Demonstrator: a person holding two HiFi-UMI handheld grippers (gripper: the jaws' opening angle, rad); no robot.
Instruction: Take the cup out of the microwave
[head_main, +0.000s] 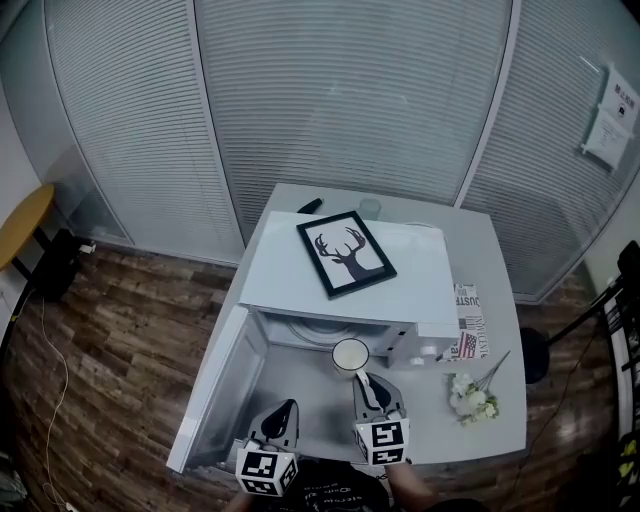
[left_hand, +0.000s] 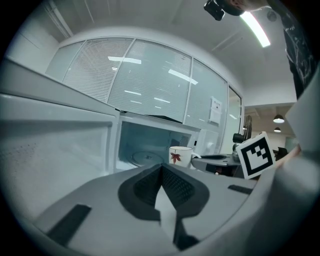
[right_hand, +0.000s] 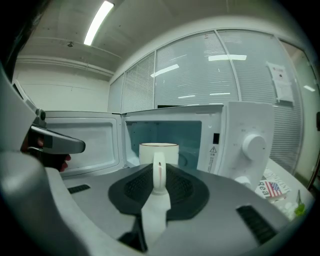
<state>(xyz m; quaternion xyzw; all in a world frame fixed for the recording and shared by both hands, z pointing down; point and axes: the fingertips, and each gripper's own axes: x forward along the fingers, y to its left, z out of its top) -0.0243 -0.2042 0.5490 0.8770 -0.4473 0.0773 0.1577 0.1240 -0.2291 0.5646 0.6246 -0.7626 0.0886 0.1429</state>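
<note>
Right fingers are showing matt dark ribbed rubbery pads set in smooth grey plastic shells; left fingers are looking the same. Cup, its handle between the right fingers, is gleaming like glazed white ceramic. Microwave beyond them is showing a smooth, faintly glossy white casing. Bench under them is looking smooth, matt, pale grey. Floor left of them is looking like wood planks.

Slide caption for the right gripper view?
Right gripper holds the cup by its handle, just outside the open microwave.
</note>
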